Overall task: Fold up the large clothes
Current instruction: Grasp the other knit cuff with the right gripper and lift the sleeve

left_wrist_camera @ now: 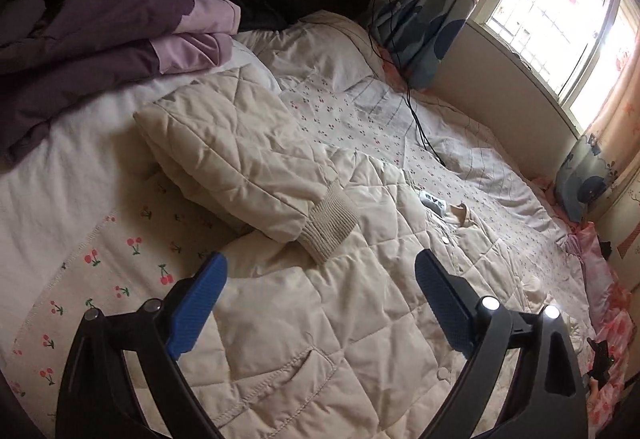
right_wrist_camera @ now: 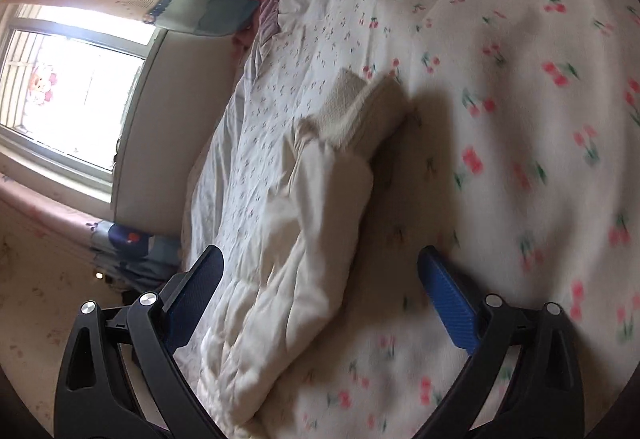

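Both hand-held grippers, left and right, open, empty: right should pinch unfolded sleeve near ribbed cuff, fold across quilted jacket.

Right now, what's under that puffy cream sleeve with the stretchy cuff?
The sleeve lies folded across the cream quilted jacket, its cuff on the jacket's front. The cherry bedsheet shows beside it. What lies beneath the jacket is covered.

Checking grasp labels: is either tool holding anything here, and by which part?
Nothing is held. The left tool is open above the cream quilted jacket; the right tool is open over its sleeve.
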Available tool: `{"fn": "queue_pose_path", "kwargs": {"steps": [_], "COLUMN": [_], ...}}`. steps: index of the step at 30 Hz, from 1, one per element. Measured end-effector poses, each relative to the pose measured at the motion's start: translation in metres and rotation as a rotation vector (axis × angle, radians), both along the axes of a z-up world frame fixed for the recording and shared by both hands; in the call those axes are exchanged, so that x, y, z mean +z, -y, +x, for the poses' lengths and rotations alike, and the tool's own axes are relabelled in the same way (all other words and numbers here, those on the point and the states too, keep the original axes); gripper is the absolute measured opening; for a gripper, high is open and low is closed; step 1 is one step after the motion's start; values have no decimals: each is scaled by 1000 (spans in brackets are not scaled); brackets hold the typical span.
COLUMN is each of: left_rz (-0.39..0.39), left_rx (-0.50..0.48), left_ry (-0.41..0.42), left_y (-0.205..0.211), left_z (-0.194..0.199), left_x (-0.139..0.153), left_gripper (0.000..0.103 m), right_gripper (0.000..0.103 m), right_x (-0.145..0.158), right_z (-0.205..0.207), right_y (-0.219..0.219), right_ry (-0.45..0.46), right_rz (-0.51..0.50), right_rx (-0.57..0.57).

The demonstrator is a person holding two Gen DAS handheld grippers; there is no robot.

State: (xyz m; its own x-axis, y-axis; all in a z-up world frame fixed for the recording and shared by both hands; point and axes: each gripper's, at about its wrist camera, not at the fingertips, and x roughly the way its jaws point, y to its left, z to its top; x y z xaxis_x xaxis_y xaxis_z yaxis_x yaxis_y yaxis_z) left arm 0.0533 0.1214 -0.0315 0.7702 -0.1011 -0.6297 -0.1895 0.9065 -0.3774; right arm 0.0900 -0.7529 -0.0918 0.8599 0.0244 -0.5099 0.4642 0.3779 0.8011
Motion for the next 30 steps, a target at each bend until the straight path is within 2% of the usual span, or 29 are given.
{"fn": "queue_pose_path", "kwargs": {"steps": [3,4,5,6,8,10,18,24,30], "left_rz": [14,6,-2,-17,-49,-47,-17,99,101], "left_rx": [68,82,86,89,93,94,116,163,193], "left_ry": [21,16,10,-2,-16,-9,34,54,44], "left_y": [-7,-10,-12,-14,-17,-17,-16,-15,-27], "left_z": [-5,-4,-4,-2,0,-1,-13,-21,-23], "left_x": [1,0,-2,-4,-7,-5,7,19,22], "left_gripper": [93,93,93,93,93,93,93,94,94], "right_gripper": [92,67,25,12,11,10,10,10,10], "right_x": [-1,-1,0,-2,-1,20,152,224,249], "right_z": [25,32,42,47,46,44,72,110,140], "right_y": [9,9,8,10,12,4,-70,-178,-314], "right_ry": [-22,-28,-29,-43,7,71,335,466,508], "right_rz": [-83,-121,-157,-144,-84,-111,-223,-279,-326], "right_rx": [4,18,47,57,28,23,161,360,581]}}
